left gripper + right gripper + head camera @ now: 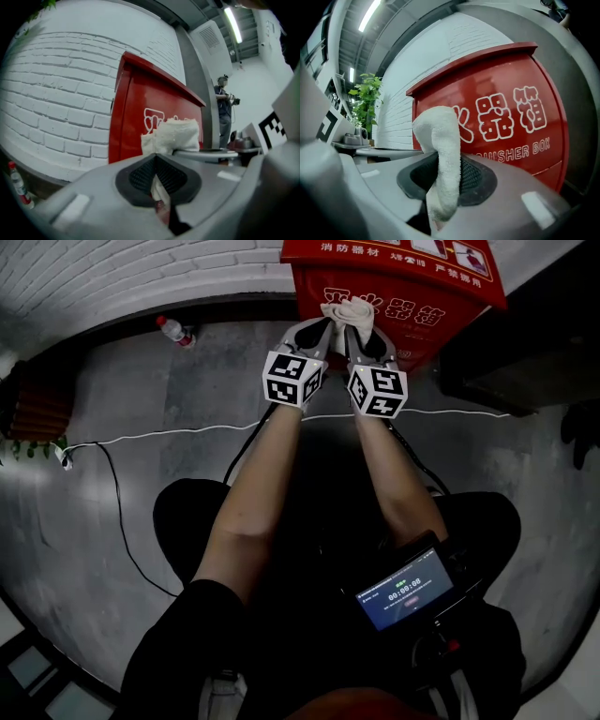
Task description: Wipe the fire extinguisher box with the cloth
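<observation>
White cloth (347,309) held at the front of the red fire extinguisher box (417,296).
Left gripper (322,331) and right gripper (359,332), side by side, each clamp shut on the cloth.

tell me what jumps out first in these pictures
The bright red fire extinguisher box against the white brick wall dominates. In front of it, the left tongs and right tongs both pinch one bunched white cloth. A plastic bottle sits on the floor left of the box.
</observation>
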`<state>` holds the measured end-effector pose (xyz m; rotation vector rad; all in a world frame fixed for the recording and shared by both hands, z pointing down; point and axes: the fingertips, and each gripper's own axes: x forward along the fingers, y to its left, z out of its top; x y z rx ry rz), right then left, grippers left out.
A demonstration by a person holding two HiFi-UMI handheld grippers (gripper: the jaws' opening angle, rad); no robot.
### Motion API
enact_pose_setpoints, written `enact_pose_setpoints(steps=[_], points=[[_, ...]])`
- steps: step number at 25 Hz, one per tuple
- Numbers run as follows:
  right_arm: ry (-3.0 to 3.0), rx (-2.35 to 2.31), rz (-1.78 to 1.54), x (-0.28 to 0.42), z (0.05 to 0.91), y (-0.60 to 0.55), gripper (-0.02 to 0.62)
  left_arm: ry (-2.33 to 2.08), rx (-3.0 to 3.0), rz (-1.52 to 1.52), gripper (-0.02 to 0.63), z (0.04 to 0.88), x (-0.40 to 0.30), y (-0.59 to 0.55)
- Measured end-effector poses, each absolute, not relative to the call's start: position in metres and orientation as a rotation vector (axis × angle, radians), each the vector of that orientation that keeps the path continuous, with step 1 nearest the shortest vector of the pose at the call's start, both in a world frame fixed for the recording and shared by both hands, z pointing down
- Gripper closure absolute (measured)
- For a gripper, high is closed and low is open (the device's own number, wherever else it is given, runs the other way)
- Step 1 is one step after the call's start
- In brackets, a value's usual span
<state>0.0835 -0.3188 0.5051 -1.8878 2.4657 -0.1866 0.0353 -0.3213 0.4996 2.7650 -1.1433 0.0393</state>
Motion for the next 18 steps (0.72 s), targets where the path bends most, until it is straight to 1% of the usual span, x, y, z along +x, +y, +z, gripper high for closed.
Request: enact_pose_setpoints(steps=[6,18], points=[[2.391,-1.973,-0.206,0.129,0.504,-0.308,0.491,-1.088,2.799,0.006,0.607,0.489,0.072,-0.313],[2.215,-2.169,-0.222,0.238,0.505,-0.288,0.491,-0.924,2.86,0.04,0.607,0.499,0.153,-0.294]])
